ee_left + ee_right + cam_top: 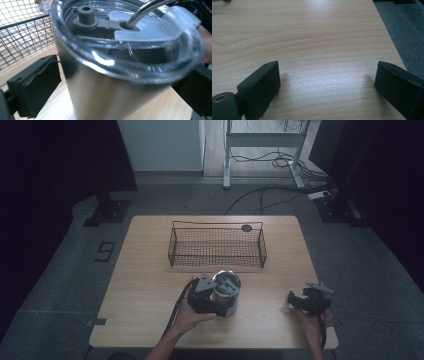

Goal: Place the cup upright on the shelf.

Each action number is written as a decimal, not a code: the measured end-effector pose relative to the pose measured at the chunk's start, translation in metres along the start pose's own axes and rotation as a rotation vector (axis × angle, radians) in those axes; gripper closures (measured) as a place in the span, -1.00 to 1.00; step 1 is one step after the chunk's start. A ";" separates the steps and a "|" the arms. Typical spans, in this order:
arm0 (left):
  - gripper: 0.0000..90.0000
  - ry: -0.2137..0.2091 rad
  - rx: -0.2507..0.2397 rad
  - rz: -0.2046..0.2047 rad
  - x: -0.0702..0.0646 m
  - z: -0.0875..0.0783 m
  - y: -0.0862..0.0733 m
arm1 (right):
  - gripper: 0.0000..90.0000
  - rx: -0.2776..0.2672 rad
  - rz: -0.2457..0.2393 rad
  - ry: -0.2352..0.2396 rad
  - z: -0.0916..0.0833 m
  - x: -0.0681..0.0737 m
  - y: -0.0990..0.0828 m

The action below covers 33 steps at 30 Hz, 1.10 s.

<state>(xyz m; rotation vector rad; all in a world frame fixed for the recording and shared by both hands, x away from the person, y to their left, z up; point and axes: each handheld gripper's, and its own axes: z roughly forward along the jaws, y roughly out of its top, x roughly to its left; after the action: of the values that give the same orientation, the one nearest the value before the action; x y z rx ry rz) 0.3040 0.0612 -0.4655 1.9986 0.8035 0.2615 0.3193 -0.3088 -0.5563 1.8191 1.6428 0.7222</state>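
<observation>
A steel tumbler [226, 290] with a clear lid and a bent metal straw [147, 8] stands upright on the wooden table [150, 285], at front centre. My left gripper [220, 301] reaches around it from the near side. In the left gripper view the tumbler [105, 95] sits between the two wide-spread black pads [37, 85]. The left one is at its wall and the right one stands a little off it. My right gripper [296, 301] is open low over bare wood near the table's front right corner, with nothing between its jaws [327, 85].
A black wire basket [217, 247] stands across the table's far middle, just beyond the tumbler, and its mesh [20, 32] shows in the left gripper view. A small dark round spot [246, 227] lies at its back rim. The table's right edge [390, 40] runs close to the right gripper.
</observation>
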 end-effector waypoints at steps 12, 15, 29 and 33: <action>-0.98 0.030 -0.009 0.016 -0.003 0.018 0.001 | -0.86 -0.001 0.000 -0.001 0.000 0.000 0.000; -0.96 0.035 -0.014 0.030 -0.004 0.018 0.001 | -0.86 0.000 0.001 -0.001 0.000 0.000 0.000; -0.91 0.026 -0.021 0.067 -0.002 0.012 0.001 | -0.85 0.001 0.001 -0.002 0.000 0.000 0.000; -0.91 -0.003 -0.028 0.044 0.001 0.007 0.003 | -0.85 0.001 0.001 -0.002 0.000 0.000 0.000</action>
<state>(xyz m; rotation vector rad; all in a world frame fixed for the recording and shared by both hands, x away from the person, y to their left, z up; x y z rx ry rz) 0.3099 0.0559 -0.4673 1.9912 0.7509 0.2941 0.3191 -0.3090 -0.5561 1.8203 1.6413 0.7200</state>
